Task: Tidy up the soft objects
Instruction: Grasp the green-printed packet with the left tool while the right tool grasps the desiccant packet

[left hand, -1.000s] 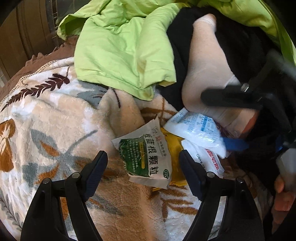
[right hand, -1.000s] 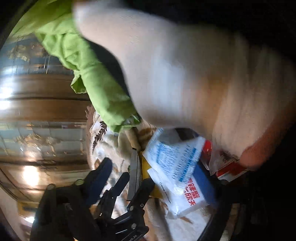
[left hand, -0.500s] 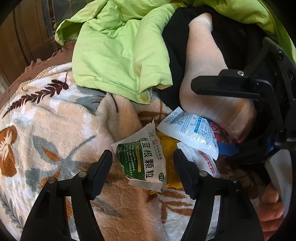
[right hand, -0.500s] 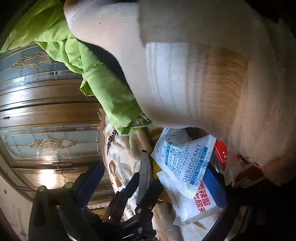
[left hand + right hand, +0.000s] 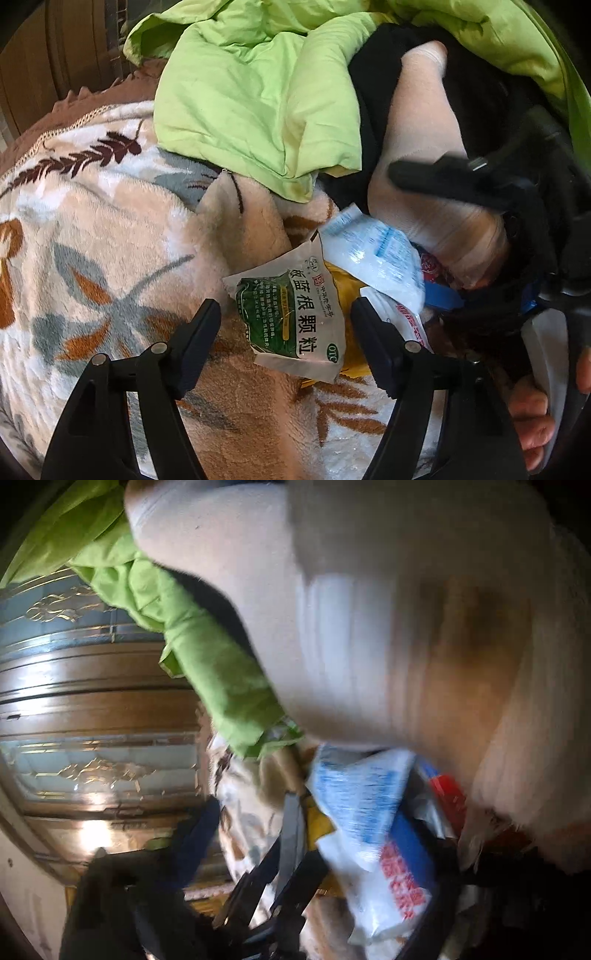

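Note:
A plump white sock (image 5: pixel 421 122) lies on a black garment (image 5: pixel 373 85) under a lime green quilt (image 5: pixel 258 92). My right gripper (image 5: pixel 421 243) is open; its blurred upper finger crosses the sock's cuff and the lower one sits below it. In the right wrist view the sock (image 5: pixel 332 627) fills the frame, blurred. My left gripper (image 5: pixel 288 325) is open, with a green sachet (image 5: pixel 291 317) lying on the floral fleece blanket (image 5: pixel 110 229) between its fingers. It touches nothing.
A white and blue desiccant packet (image 5: pixel 373 254), a yellow packet (image 5: pixel 343 284) and a red-printed white packet (image 5: pixel 410 321) lie heaped beside the sachet. A hand (image 5: pixel 535 417) holds the right gripper at lower right. A wooden glazed door (image 5: pixel 92 701) stands behind the bed.
The right gripper has come in over the sock's cuff and is still moving, blurred. The left gripper has shifted only slightly over the green sachet.

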{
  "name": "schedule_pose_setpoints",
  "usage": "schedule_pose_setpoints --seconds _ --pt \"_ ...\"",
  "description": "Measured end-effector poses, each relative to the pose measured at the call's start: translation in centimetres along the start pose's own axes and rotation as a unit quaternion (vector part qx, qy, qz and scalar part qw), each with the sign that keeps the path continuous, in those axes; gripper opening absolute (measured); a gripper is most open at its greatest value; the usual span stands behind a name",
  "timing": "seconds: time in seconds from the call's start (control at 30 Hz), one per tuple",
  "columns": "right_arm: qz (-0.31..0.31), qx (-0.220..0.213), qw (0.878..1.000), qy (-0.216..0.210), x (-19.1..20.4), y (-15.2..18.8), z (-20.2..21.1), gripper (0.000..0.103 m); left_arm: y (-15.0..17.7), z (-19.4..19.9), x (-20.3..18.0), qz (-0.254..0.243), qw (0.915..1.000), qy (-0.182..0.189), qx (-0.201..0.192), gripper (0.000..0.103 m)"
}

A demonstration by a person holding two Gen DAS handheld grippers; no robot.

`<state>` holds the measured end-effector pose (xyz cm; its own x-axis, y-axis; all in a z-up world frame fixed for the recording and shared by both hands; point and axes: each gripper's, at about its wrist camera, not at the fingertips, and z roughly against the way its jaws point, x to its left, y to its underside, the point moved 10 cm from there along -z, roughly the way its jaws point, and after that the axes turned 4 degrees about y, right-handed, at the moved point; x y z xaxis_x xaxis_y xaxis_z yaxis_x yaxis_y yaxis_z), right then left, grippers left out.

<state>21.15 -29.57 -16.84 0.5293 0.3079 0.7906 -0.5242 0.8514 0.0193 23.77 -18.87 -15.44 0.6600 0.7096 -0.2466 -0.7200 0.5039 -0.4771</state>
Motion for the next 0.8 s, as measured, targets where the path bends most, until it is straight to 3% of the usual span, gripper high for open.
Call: schedule_pose_setpoints --seconds 0.03,0.07,0.27,0.43,0.47,0.57,0.67,0.8 --pt "0.005 0.003 1.0 0.031 -0.5 0.0 -0.3 0.046 0.0 0.0 0.0 0.001 1.0 -0.001 0.0 0.075" --pt "0.008 0.0 0.999 0.038 -0.7 0.0 -0.4 0.029 0.0 0.0 0.1 0.0 1.0 -0.002 0.0 0.075" --pt "0.014 -0.001 0.999 0.038 -0.5 0.2 -0.6 0.026 0.1 -0.1 0.1 0.006 1.0 0.003 -0.001 0.075" --pt "0.067 0.018 0.997 0.037 0.4 1.3 -0.2 0.022 0.5 0.4 0.5 0.024 0.9996 -0.003 -0.012 0.074" --pt "0.077 0.016 0.996 0.038 0.6 1.4 -0.1 0.022 0.5 0.5 0.6 0.023 0.9996 -0.007 -0.014 0.072" --pt "0.104 0.005 0.993 0.05 1.0 1.0 0.2 0.022 0.3 1.1 0.9 0.024 0.9991 -0.03 -0.02 0.046" --pt "0.138 -0.001 0.988 0.073 1.7 0.9 0.1 0.026 0.3 1.3 1.6 0.044 0.9979 -0.043 -0.017 0.044" --pt "0.159 -0.001 0.983 0.096 2.4 0.3 -1.2 0.026 0.7 1.8 1.4 0.031 0.9978 -0.057 -0.014 0.04"
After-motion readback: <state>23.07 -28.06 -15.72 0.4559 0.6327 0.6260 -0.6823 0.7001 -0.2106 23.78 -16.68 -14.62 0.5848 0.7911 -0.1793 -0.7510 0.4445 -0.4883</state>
